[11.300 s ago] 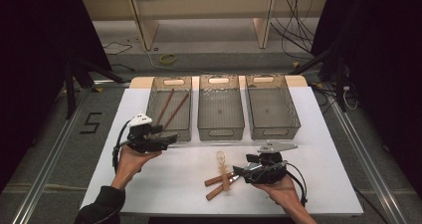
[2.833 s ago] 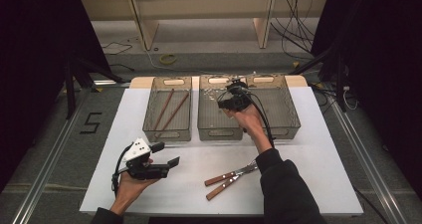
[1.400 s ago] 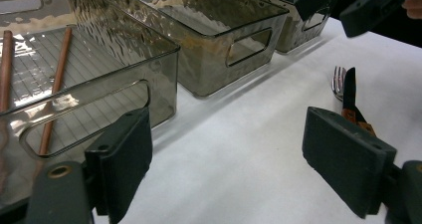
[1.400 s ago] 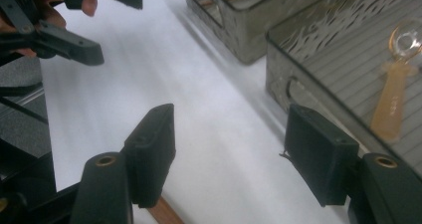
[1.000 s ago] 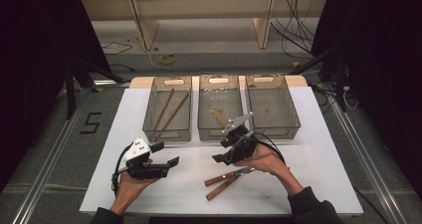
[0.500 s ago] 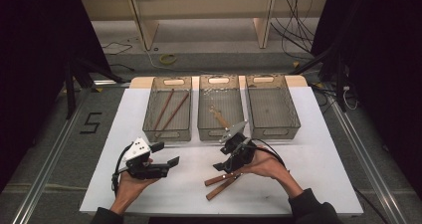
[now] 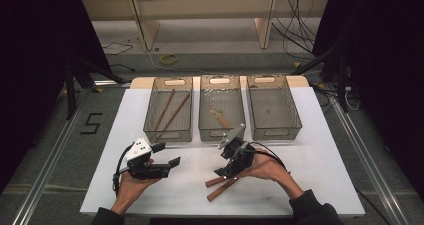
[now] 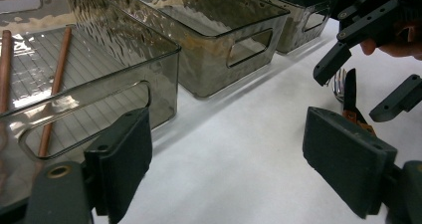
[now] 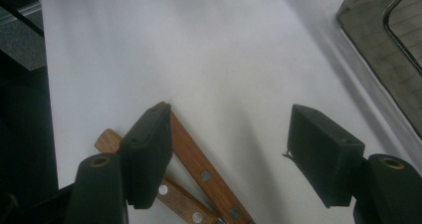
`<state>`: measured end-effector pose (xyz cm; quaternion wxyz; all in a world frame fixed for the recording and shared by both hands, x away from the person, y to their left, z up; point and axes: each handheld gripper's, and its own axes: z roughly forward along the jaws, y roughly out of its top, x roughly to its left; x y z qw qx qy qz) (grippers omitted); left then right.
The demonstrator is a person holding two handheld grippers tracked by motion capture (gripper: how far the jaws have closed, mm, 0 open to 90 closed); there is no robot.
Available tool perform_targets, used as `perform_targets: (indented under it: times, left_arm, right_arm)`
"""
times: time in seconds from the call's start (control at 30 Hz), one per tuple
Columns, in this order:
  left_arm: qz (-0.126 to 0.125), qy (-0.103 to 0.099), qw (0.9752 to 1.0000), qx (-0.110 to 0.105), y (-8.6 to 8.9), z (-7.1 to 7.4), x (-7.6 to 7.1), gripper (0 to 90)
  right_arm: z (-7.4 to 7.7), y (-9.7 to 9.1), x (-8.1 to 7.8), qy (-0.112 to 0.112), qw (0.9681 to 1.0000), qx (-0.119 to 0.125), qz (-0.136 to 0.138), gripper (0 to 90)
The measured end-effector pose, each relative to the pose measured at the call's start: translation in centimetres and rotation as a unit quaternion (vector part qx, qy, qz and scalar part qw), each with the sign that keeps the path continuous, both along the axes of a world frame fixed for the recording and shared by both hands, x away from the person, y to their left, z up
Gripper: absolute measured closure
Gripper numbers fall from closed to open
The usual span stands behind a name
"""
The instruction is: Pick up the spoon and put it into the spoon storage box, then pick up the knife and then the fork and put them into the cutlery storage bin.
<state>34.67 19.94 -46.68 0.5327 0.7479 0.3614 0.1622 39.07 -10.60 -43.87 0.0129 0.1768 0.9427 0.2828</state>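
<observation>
Tongs in the person's right hand [image 7: 234, 161] hang spread just over two wooden-handled pieces of cutlery [image 7: 221, 184] that lie crossed on the white counter [image 7: 310, 160], near its front edge and a little right of centre. In the right gripper view the two black pads stand well apart with nothing between them; the left pad [image 9: 147, 152] sits over the riveted wooden handles [image 9: 199, 171], but whether it touches them I cannot tell. In the left gripper view a dark blade and the shine of fork tines [image 8: 340, 84] show beneath the right tongs [image 8: 370, 59].

The left tongs [image 7: 165, 155] are held in the left hand above the counter's front left part, well apart from the cutlery, jaws spread and empty; their own view shows both pads wide apart with bare counter between.

Three smoky see-through bins stand in a row at the far side. The left bin [image 7: 168, 133] holds two long brown sticks [image 7: 175, 112], the middle bin [image 7: 222, 132] holds one wooden-handled piece [image 7: 220, 118], and the right bin [image 7: 274, 130] stands beside them
</observation>
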Motion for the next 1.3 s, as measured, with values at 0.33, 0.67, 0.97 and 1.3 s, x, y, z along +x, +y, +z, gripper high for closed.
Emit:
perform_targets:
  times: [0.33, 0.67, 0.97, 1.3]
  left_arm:
    - [0.001, 0.001, 1.0, 0.001, 0.0, 0.0, 0.1, 19.2]
    - [-0.001, 0.002, 1.0, 0.0, 0.0, -0.1, 0.1, 19.2]
    - [-0.001, 0.003, 1.0, 0.0, 0.0, -0.1, 0.1, 19.2]
    - [-0.002, 0.002, 1.0, 0.0, 0.0, 0.0, 0.0, 19.2]
  right_arm:
    - [-0.5, 0.3, -0.2, -0.002, 0.9997, -0.019, 0.017, 32.7]
    - [-0.9, 0.6, -0.4, -0.004, 0.9986, -0.044, 0.029, 32.0]
    - [-1.2, 0.7, -0.4, -0.005, 0.9979, -0.056, 0.033, 32.5]
    - [-1.8, 1.0, -0.4, -0.007, 0.996, -0.079, 0.042, 35.4]
